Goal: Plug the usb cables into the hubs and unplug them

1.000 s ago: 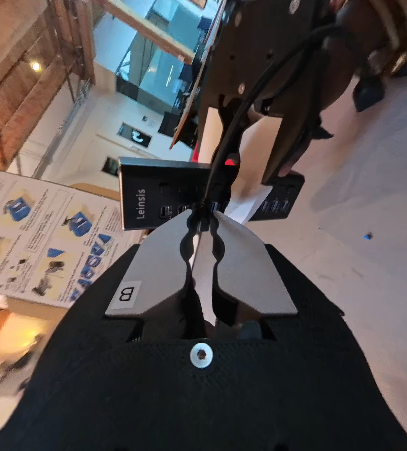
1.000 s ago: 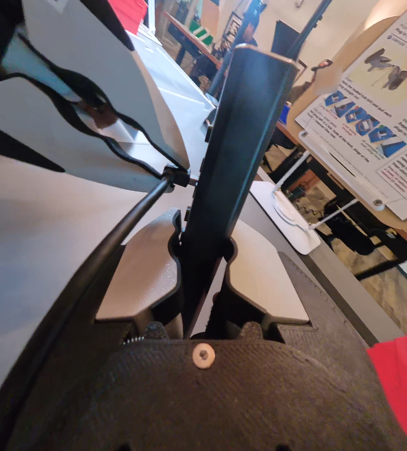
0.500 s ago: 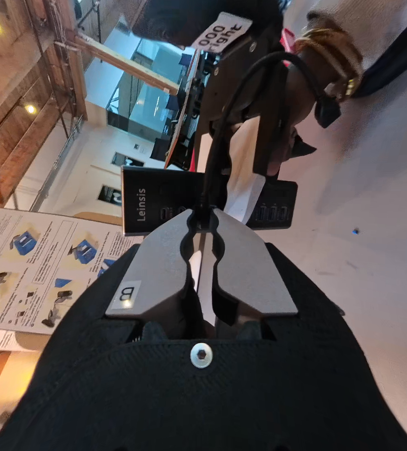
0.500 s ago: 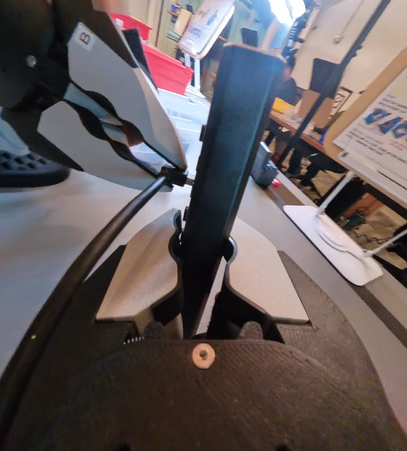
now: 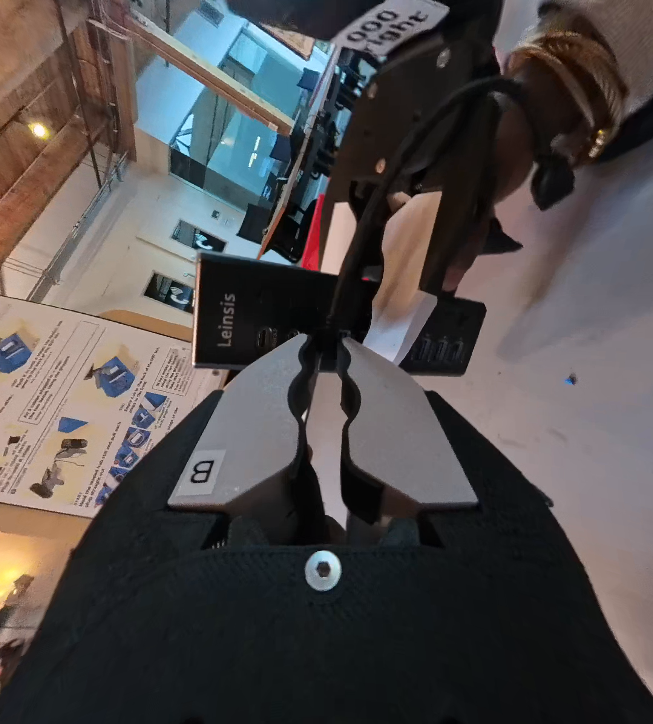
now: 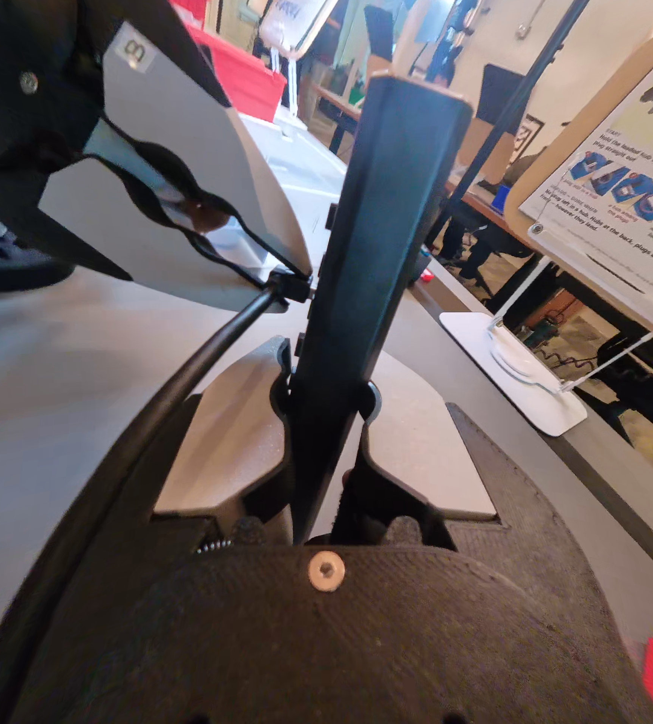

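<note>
Writing seen | hub [image 5: 246,313]: pale brand word on black face, legible | left gripper [image 5: 327,346]: white sticker [image 5: 199,470] on one finger, single black letter (also shows in right wrist view) | tag [image 5: 387,23]: white, bold black characters, top edge | poster [image 5: 62,391]: printed captions beside pictures, small print mostly blurred

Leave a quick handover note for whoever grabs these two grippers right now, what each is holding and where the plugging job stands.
Left gripper: shut on the black USB plug, at the port face of the black rectangular hub.
Right gripper: shut on that hub, holding it upright above the grey table.
The plug's black cable trails back past the right gripper.
Whether the plug is fully seated cannot be told. Left: settle this plug and handle any other cables.
</note>
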Available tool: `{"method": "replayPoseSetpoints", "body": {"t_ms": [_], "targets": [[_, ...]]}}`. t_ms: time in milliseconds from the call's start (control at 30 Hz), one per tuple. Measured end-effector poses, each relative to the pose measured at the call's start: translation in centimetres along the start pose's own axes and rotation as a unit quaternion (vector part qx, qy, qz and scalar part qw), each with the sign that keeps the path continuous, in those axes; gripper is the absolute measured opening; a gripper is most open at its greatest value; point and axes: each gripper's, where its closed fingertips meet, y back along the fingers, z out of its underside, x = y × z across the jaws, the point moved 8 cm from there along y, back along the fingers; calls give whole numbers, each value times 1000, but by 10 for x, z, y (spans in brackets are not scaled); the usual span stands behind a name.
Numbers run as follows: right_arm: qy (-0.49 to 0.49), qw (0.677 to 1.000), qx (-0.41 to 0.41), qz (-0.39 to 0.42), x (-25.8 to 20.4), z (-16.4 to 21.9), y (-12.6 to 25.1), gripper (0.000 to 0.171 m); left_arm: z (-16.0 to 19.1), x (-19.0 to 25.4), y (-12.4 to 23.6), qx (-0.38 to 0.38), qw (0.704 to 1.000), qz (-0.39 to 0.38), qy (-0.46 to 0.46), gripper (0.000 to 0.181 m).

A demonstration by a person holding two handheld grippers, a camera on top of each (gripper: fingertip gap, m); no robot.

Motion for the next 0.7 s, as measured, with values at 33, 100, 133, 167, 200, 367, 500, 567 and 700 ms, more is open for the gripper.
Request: {"method": "replayPoseSetpoints", "body": {"t_ms": [33, 100, 133, 167, 200, 367, 500, 567, 700], "targets": [[-3, 1000, 8, 12, 2, 0, 0, 32, 0, 0, -1, -2, 1000, -12, 1, 11], [-8, 999, 4, 32, 8, 3, -2, 32, 3, 3, -8, -24, 999, -38, -15, 12], [-14, 999, 5, 33, 11, 6, -3, 31, 6, 6, -11, -31, 998, -50, -17, 12], [-27, 999, 9, 29, 14, 10, -4, 31, 8, 8, -14, -36, 997, -60, -14, 13], [-52, 998, 8, 26, 18, 15, -6, 31, 10, 10, -16, -44, 997, -63, -11, 14], [-197, 979, -8, 45, 45, 42, -7, 31, 16, -5, -11, -26, 988, -97, 121, 21], [-206, 977, -9, 56, 51, 49, -8, 31, 28, -20, -6, 10, 955, -93, 283, 25], [-182, 981, -2, 63, 50, 50, -10, 31, 31, -21, -5, 26, 942, -86, 324, 25], [-149, 987, -8, 60, 45, 52, -18, 32, 32, -18, -8, 23, 941, -75, 329, 25]]}}
